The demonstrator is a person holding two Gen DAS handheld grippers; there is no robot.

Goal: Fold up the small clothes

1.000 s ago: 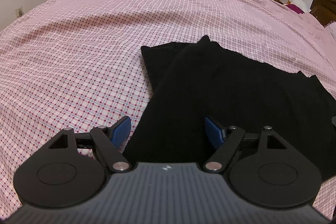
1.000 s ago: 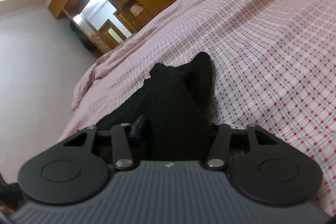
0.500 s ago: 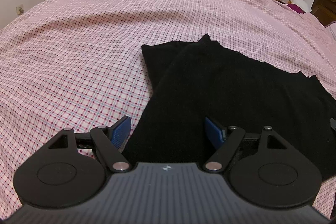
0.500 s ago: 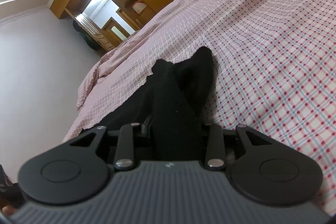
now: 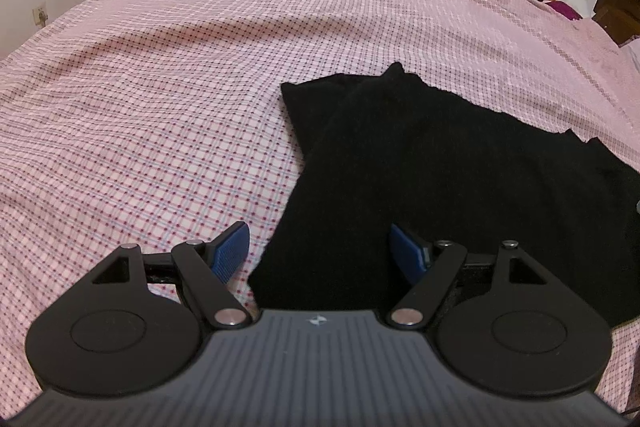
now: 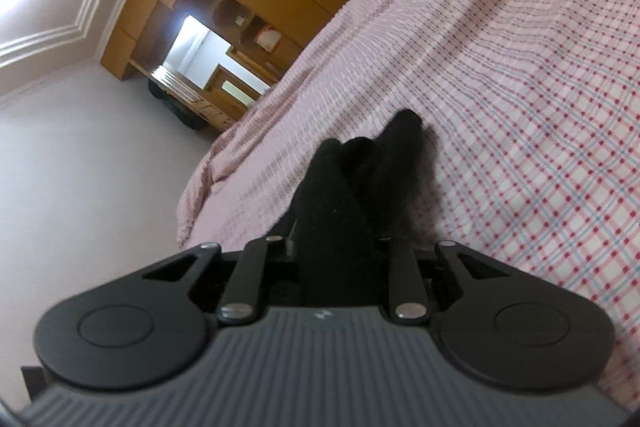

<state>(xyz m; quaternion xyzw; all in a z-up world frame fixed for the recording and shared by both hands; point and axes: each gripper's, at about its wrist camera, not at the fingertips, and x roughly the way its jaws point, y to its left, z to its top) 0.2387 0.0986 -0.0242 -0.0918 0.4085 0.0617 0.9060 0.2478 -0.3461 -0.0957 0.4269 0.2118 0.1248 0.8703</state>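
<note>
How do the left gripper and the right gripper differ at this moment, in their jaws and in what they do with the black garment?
The left gripper has its jaws wide apart; the right gripper has just been closing its jaws.
The left gripper's blue pads do not touch the black garment below; the right gripper pinches a raised fold of it.
The left gripper looks down at the bed; the right gripper looks across it, tilted.
Both have the same black body.

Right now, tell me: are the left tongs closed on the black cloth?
No: the left tongs stand wide open over the black cloth.
</note>
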